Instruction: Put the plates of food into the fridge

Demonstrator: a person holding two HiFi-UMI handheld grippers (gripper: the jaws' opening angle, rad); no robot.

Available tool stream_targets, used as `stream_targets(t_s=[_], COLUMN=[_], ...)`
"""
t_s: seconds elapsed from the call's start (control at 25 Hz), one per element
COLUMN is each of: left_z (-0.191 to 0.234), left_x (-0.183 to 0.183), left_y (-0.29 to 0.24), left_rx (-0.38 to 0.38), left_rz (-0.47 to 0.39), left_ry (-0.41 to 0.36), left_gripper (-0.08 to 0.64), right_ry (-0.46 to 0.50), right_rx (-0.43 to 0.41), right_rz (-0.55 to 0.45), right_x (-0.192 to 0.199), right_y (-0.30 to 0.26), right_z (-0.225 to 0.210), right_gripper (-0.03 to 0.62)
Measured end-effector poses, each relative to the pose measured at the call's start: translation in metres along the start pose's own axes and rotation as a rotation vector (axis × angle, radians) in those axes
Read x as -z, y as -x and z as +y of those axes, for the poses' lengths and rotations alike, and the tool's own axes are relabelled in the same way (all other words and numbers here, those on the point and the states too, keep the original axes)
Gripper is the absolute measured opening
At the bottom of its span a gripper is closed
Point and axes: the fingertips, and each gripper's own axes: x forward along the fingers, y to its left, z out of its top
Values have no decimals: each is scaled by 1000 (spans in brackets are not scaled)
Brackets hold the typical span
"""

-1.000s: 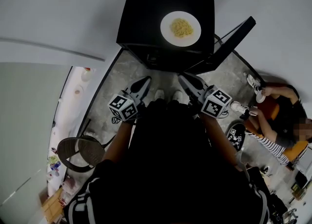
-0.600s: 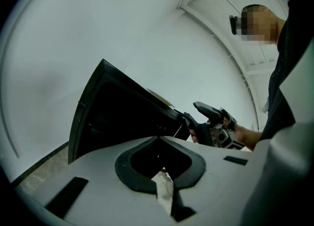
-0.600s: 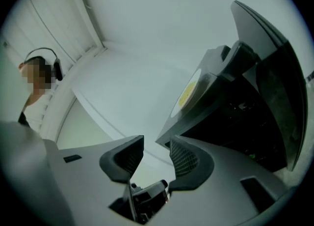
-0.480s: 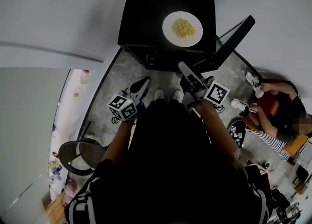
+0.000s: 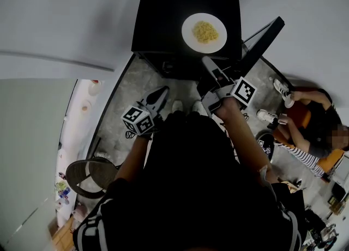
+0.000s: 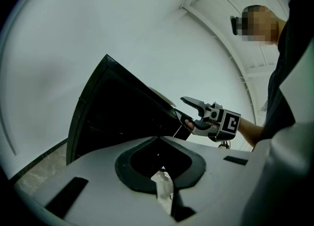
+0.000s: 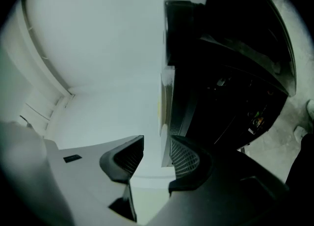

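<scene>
Plate [image 5: 204, 33] sits atop fridge [image 5: 163, 10], at 12 o'clock from right gripper [image 7: 157, 145]. Its jaws, just opened, stand spread and empty. Recommend straddling the near rim squarely before closing; left gripper [image 6: 158, 140] jaws are pressed together.

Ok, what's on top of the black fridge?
One white plate with a heap of yellow food. The food covers the plate's middle, and the plate hides the part of the fridge beneath it.
</scene>
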Motion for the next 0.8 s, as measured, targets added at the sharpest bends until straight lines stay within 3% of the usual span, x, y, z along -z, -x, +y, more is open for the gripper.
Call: stream_targets(t_s=[0.4, 0.52, 0.8], left_z=[-3, -3, -8], left_x=[1, 2, 4], left_y=[-3, -2, 1], left_rx=[8, 9, 15], left_rz=[0, 0, 4], left_ry=[7, 9, 9], left_gripper=[25, 25, 25], right_ry=[-210, -242, -368], right_rx=[74, 81, 97], right_rz=[-57, -54, -20], right_x=[-13, -14, -13], right_y=[-8, -12, -8], right_z=[-10, -9, -13], right_gripper=[161, 207, 209])
